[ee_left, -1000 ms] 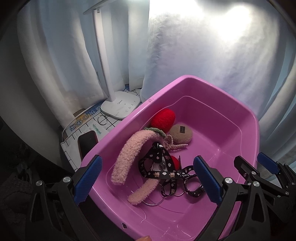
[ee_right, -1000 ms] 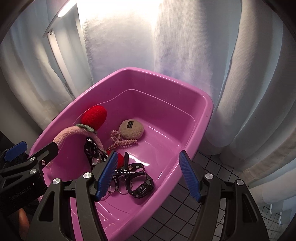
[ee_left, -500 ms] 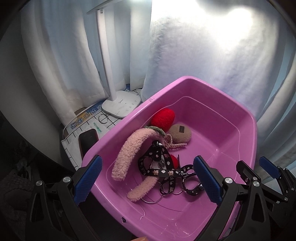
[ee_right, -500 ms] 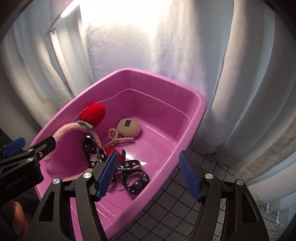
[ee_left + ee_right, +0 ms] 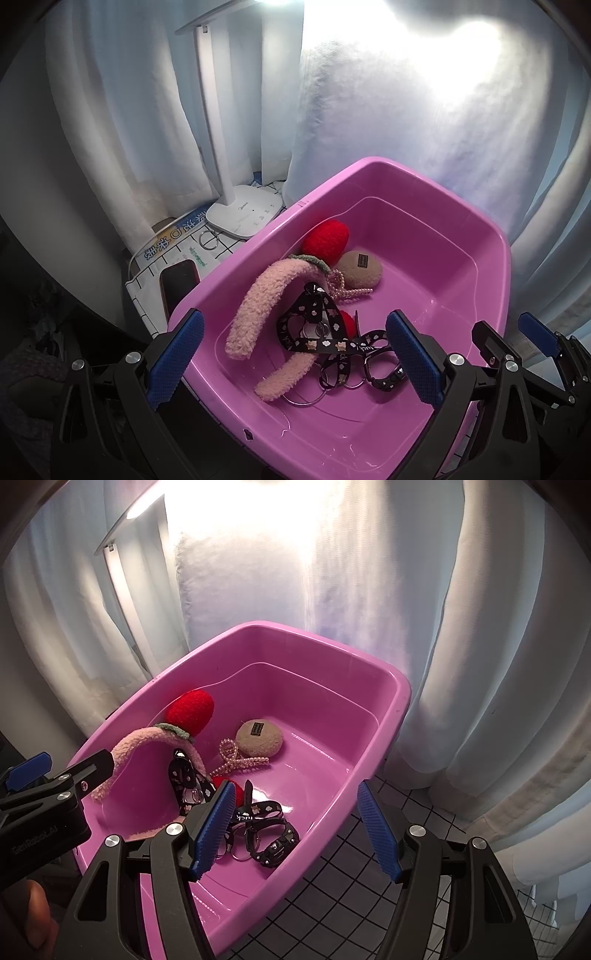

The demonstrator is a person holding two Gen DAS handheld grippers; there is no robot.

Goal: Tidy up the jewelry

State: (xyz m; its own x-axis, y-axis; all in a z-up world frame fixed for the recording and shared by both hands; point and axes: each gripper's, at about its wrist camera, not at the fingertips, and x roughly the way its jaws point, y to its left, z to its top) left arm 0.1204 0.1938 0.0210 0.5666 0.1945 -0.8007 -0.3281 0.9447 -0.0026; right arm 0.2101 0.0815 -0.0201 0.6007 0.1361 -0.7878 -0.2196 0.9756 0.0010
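Pink tub (image 5: 491, 236) holds fuzzy pink headband (image 5: 258, 299) w/ red strawberry (image 5: 327, 238), black lanyard (image 5: 317, 332), pearl clip (image 5: 347, 290).

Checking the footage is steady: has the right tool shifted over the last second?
Yes. In the right wrist view the pink tub has slid left between the right tool fingers, so that tool drifted right, over the checked cloth.

You get strong light from the desk lamp (image 5: 221, 110) overhead, blowing the white curtain (image 5: 424, 122) out to pure glare at top centre of both views. The pink basin (image 5: 388, 701) is evenly lit, with wet-looking highlights on its floor. Your lower corners fall into deep shadow, straight lines bow near the fisheye rim, and focus stays sharp.
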